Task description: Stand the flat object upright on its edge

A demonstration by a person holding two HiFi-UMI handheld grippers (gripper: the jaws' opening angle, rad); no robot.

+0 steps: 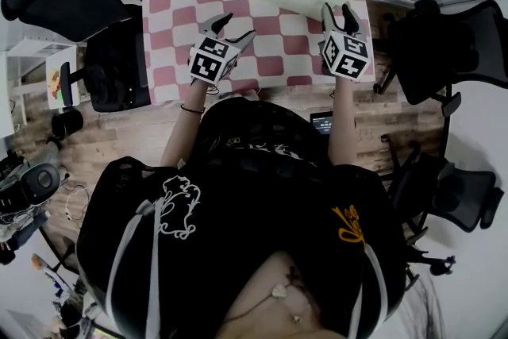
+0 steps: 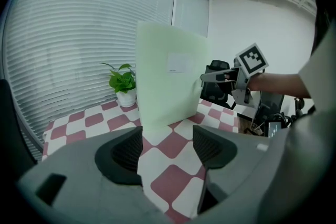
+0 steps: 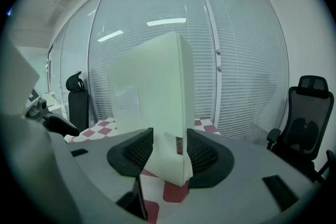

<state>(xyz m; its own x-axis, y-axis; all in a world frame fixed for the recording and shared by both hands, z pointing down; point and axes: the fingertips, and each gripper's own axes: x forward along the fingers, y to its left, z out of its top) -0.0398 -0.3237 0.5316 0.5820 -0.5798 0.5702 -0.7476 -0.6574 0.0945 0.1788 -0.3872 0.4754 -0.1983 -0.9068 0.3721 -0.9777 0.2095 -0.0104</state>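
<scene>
Pale green flat box (image 3: 152, 92) stood on edge on the checked table (image 1: 171, 12), its near corner clenched in the right claw (image 3: 168, 152). Left claw (image 2: 167, 147) released, empty, apart. Step: steadying. Next move likely called for a gentle release without toppling.

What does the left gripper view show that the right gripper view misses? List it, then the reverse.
Left gripper view only: the potted plant, the open left gripper over bare checkered table, and the right gripper seen from outside at the box edge. Right gripper view only: its pads pressing the box's narrow side. Both: the box held upright, the checkered table, the window blinds.
</scene>
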